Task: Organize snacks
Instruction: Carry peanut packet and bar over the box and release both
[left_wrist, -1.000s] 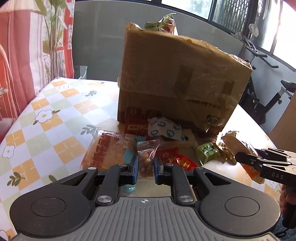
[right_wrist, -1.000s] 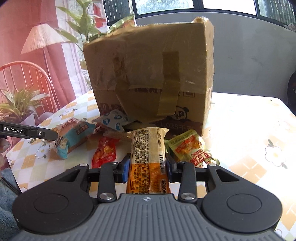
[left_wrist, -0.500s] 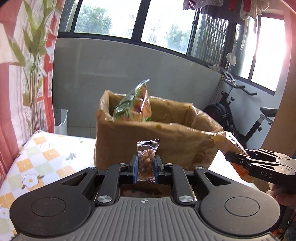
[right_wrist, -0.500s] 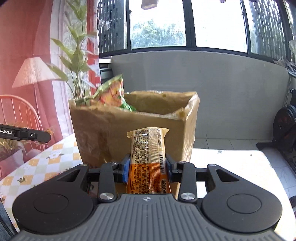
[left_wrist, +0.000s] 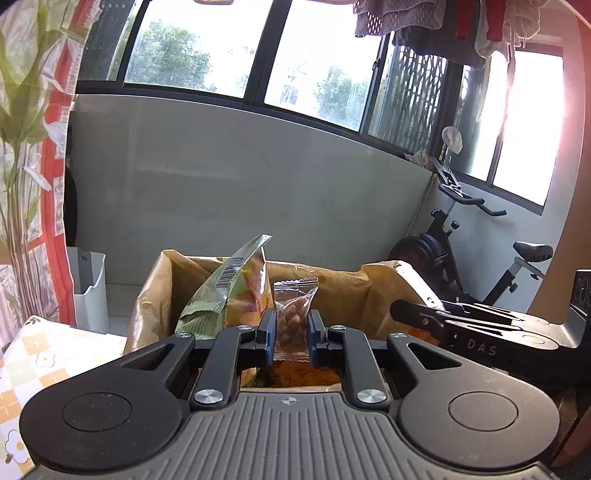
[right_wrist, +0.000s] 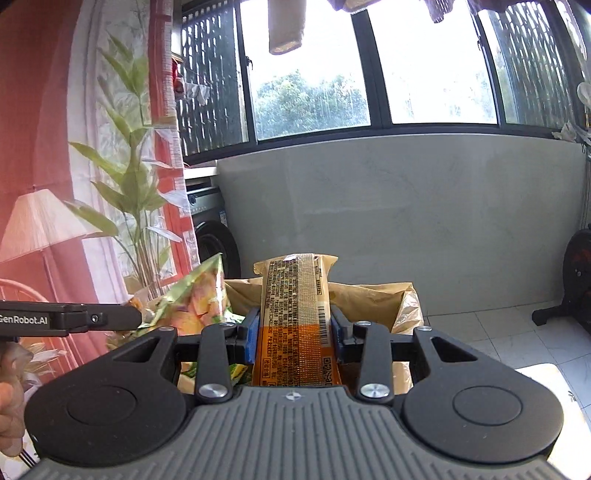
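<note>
Two snacks hang above the cardboard box (left_wrist: 159, 295), presumably lifted there for dropping in. In the left wrist view, the left gripper (left_wrist: 290, 334) pinches a clear packet of nuts (left_wrist: 293, 314) upright over the open top, beside a green chip bag (left_wrist: 225, 295) already inside. In the right wrist view, the right gripper (right_wrist: 293, 338) clamps an orange snack bar (right_wrist: 295, 314) lengthwise, poised over the same box.

Both wrist views look forward past their fingers, close above the shared open cardboard box (left_wrist: 343, 291) (right_wrist: 373, 295) toward windows.
</note>
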